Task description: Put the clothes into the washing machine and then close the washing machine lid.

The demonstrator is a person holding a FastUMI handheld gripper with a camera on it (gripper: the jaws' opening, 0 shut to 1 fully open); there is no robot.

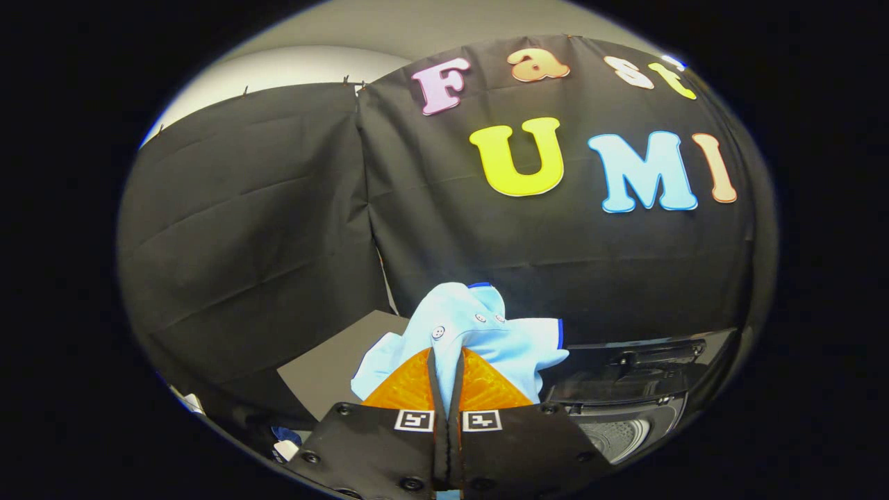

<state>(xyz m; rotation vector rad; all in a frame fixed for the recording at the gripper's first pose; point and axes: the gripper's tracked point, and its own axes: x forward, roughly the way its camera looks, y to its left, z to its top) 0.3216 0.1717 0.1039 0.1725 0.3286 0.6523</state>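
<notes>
Light-blue shirt (pixel 479 333): clamped between the closed fingers of the gripper (pixel 446 378), held aloft left of the washing machine (pixel 625 423). Lid (pixel 653 351) open; loading and closing pending.

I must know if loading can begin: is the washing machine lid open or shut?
Open: the dark washing machine lid stands raised, and the ribbed drum shows below. The hand-held gripper is shut on the light blue buttoned shirt.

Soft matt cloth shirt (pixel 479 326); glossy dark washing machine lid (pixel 646 368); matt cloth wall (pixel 278 229).
</notes>
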